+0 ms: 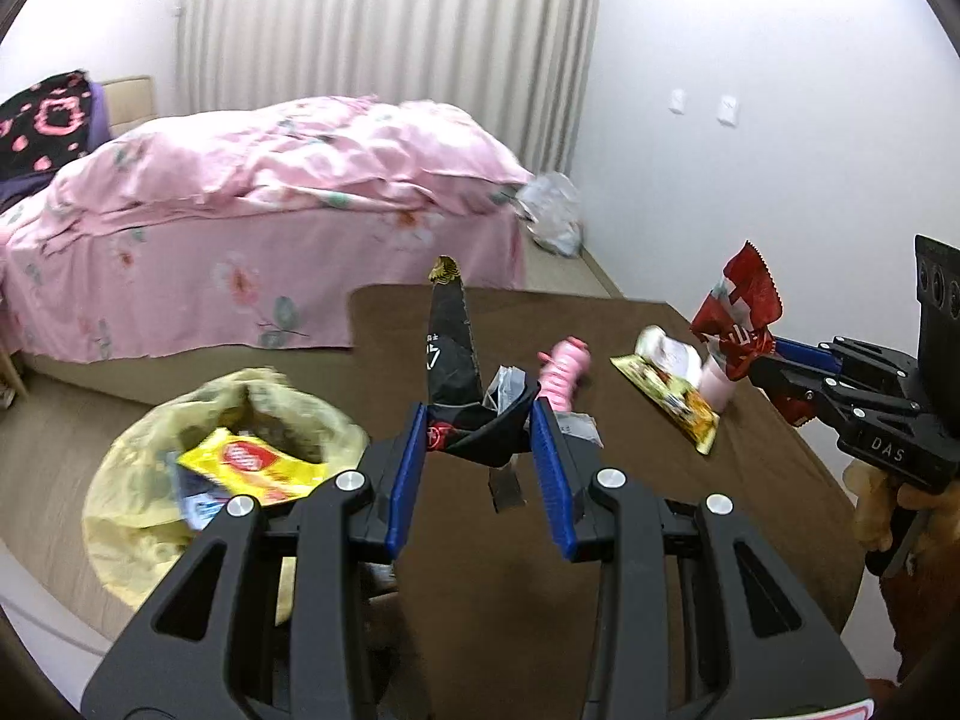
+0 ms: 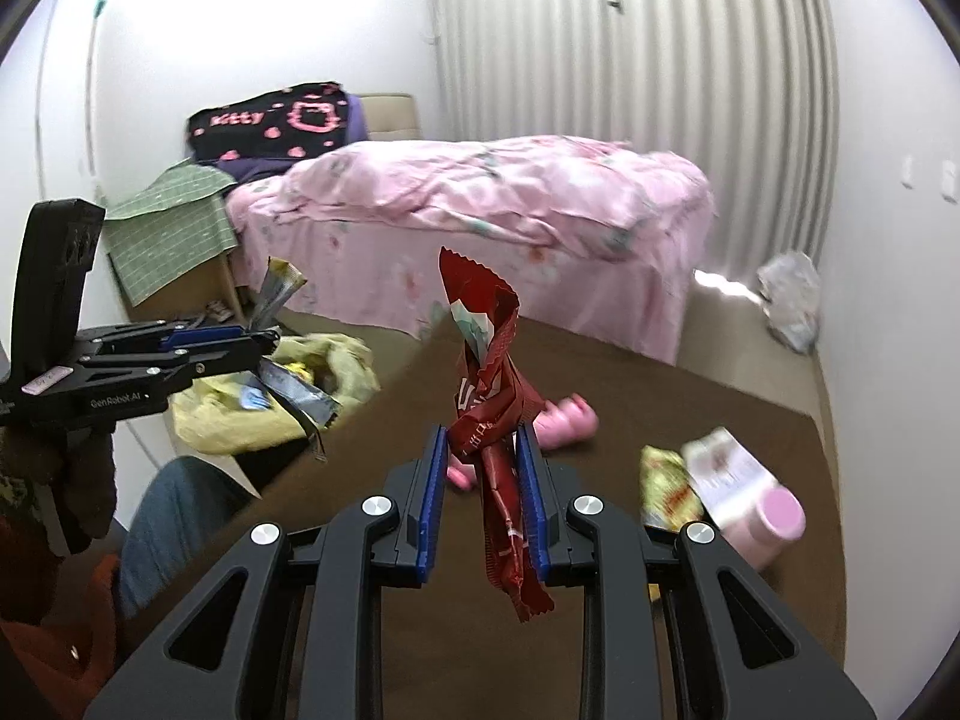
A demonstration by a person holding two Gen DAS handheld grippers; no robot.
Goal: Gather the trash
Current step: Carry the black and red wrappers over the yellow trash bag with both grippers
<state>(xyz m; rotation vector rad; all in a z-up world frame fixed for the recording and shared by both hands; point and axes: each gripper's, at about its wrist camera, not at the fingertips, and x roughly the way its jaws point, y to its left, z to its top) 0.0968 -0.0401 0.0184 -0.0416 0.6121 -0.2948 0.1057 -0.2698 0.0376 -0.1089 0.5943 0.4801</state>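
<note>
My left gripper [image 1: 480,420] is shut on a black snack wrapper [image 1: 453,354] and holds it above the brown table [image 1: 600,540], right of a yellow trash bag [image 1: 150,480] with a yellow packet inside. My right gripper [image 2: 483,444] is shut on a red wrapper [image 2: 492,396] held upright above the table. It also shows in the left wrist view [image 1: 741,312]. On the table lie a pink toy [image 1: 564,369], a yellow snack packet [image 1: 672,396] and a pink-capped bottle [image 2: 750,498]. The left gripper [image 2: 264,342] shows over the bag [image 2: 258,414] in the right wrist view.
A bed with a pink floral cover [image 1: 270,198] stands behind the table. A crumpled clear plastic bag [image 1: 552,210] lies on the floor by the wall. A green cloth covers a box [image 2: 168,234] left of the bed. A person's leg [image 2: 162,516] is at the table's left.
</note>
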